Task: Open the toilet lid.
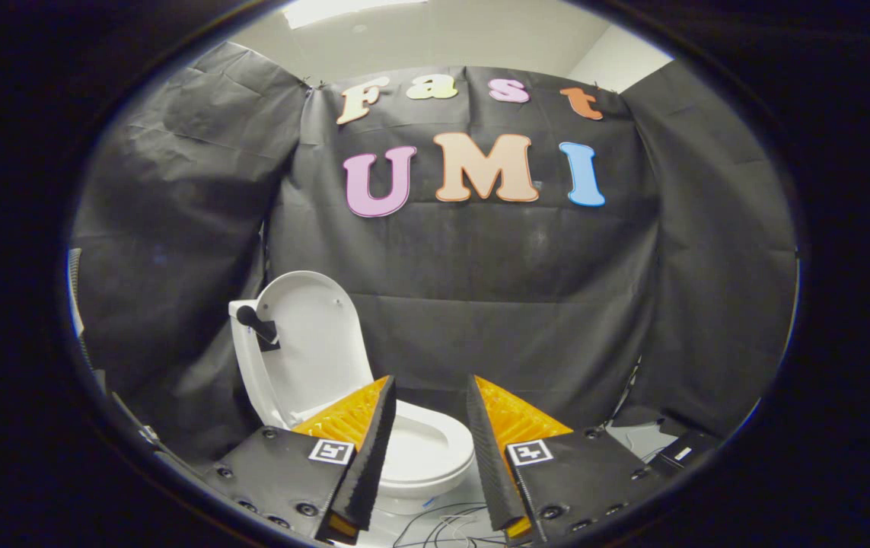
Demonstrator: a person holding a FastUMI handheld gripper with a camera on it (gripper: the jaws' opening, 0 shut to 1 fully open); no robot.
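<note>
Already upright toilet lid [313, 335], gripper [431, 399] spread apart, grasping nothing, bowl [423, 449] beyond fingers.

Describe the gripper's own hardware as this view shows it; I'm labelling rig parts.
The gripper has two tapering, wedge-shaped fingers with finely ribbed inner faces. Each sits on a flat black plate with round screw heads, and each plate carries a small square black-and-white marker. The fingers stand apart.
</note>
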